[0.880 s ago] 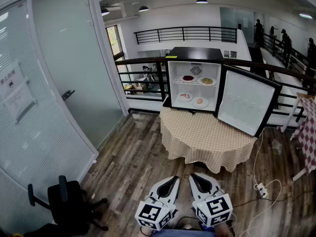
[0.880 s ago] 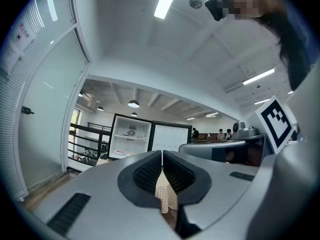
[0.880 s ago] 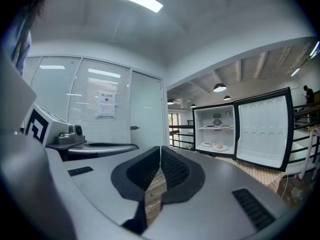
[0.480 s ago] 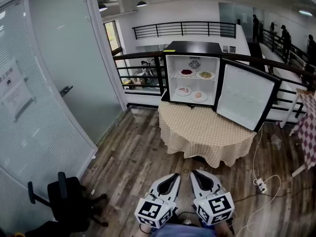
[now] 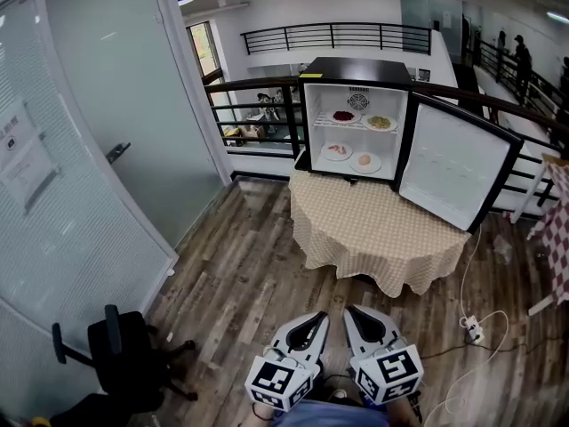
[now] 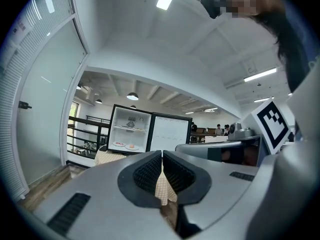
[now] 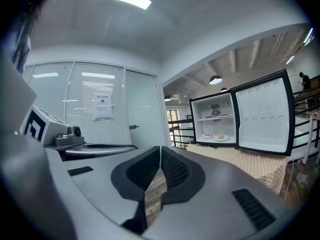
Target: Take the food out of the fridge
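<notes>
1. Left gripper (image 5: 315, 320) and right gripper (image 5: 352, 315) are both sitting jaws-together, empty, well apart from the open mini fridge (image 5: 356, 68);
2. Plates of food (image 5: 336, 151) are sitting on its two shelves; probably light, stiff and breakable, so I'm guessing rim pinches.

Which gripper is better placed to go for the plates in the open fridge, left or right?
Right, marginally. Both are shut, empty and equally far from the fridge, but the right gripper lines up with its open compartment, while the left gripper sits off its left edge.

A cloth-covered round table (image 5: 378, 238) bears the open fridge (image 5: 357, 68) at its far edge.
</notes>
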### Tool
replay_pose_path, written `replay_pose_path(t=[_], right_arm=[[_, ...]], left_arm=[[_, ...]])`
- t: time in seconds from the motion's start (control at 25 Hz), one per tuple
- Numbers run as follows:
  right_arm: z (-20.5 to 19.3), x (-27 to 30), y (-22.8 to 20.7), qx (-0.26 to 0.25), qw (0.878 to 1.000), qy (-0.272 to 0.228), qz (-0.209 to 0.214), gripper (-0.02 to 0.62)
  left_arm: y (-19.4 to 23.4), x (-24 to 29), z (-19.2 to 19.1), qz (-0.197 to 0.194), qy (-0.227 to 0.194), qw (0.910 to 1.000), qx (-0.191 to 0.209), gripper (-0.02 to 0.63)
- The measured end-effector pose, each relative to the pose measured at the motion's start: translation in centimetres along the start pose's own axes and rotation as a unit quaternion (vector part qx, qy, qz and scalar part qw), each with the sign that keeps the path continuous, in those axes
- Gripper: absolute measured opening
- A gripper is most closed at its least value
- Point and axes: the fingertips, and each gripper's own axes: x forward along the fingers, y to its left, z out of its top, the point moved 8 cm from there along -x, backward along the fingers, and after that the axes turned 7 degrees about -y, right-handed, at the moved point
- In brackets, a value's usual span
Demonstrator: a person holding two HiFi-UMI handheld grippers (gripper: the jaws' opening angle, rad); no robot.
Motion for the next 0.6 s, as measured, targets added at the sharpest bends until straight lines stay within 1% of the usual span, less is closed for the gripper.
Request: replay_pose_path(t=[0.16, 0.24, 0.4, 0.6], right_arm=[[-0.4, 2.6, -1.3, -0.008, 1.0, 0.008, 0.005, 0.023], [-0.2, 4.1, -2.2, -0.014, 1.0, 0.003, 0.0, 0.023], [0.9, 7.6, -4.5, -0.003, 1.0, -0.014, -0.025, 0.023], [1.1, 13.2, -6.8, 0.007, 0.999, 0.004, -0.034, 0.023]], left_arm=[[2.5, 2.1, -0.8, 0.006, 0.004, 1.0, -0.003, 0.02], [3.9, 3.6, -0.9, 0.004, 0.006, 1.0, -0.003, 0.02], [6.8, 6.8, -0.6, -0.013, 0.007, 0.9999, 0.0, 0.02], [11.2, 11.1, 0.0, -0.027, 0.009, 0.9996, -0.002, 0.02]])
